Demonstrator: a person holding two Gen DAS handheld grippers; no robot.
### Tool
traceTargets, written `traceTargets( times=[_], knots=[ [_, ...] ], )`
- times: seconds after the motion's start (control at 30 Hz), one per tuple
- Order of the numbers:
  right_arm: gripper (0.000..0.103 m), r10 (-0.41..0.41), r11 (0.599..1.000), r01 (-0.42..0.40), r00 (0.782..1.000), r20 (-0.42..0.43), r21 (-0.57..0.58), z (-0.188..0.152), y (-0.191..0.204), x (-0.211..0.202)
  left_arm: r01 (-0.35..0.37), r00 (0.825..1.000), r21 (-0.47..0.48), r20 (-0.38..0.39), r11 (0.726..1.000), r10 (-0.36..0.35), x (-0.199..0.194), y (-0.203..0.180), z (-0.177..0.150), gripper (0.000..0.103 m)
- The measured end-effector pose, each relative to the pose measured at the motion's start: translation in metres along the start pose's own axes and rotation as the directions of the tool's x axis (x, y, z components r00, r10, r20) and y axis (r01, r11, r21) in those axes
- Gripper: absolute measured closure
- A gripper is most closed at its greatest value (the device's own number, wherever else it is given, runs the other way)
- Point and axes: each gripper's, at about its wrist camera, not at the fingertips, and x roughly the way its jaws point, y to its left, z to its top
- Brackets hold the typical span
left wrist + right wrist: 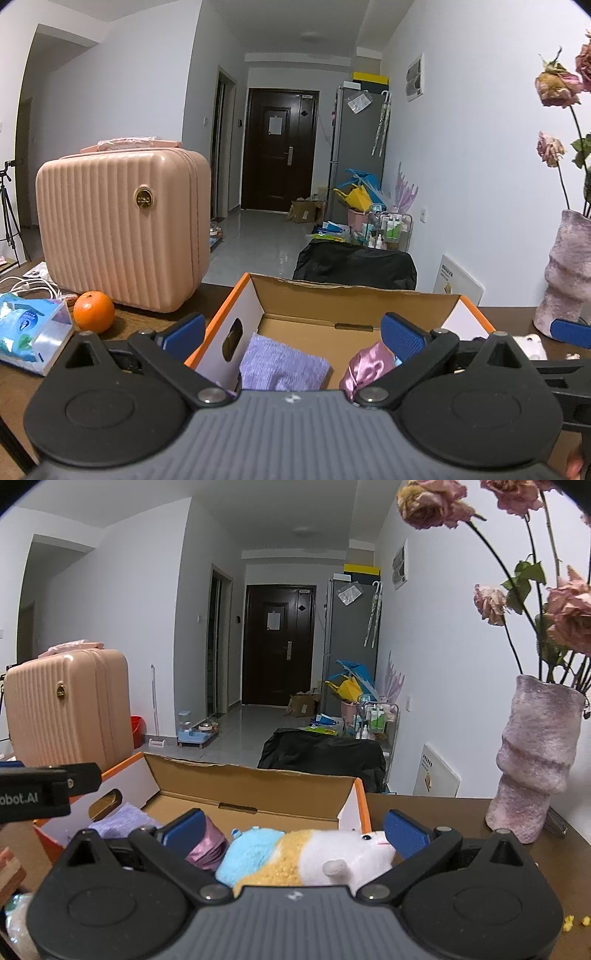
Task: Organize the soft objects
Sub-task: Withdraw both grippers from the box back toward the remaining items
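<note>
An open cardboard box [354, 295] with orange and white sides stands on the dark table. Inside it lie a folded purple cloth [282, 367] and a shiny pink satin piece [364, 367]. My left gripper [293, 336] is open and empty over the box's near left part. In the right wrist view the box [255, 782] holds the purple cloth [118, 821], the pink satin piece [208, 851] and a plush toy [306, 856] in blue, yellow and white. My right gripper [293, 830] is open, its fingers either side of the plush, which lies at the box's right end.
A pink ribbed case [122, 229] stands at the back left, with an orange [93, 312] and a tissue pack [31, 332] in front. A pink vase of dried roses [532, 760] stands at the right. The left gripper's body [40, 790] reaches in at the right view's left edge.
</note>
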Motion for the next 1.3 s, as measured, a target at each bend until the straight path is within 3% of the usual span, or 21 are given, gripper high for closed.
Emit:
traceTargets(
  times=[1.3],
  knots=[
    [0.0, 0.02, 1.0, -0.02, 1.0, 0.018, 0.015, -0.073, 0.022, -0.162, 0.053, 0.998, 0.054, -0.024, 0.997, -0.052, -0.141, 0.026, -0.057, 0.0]
  ],
)
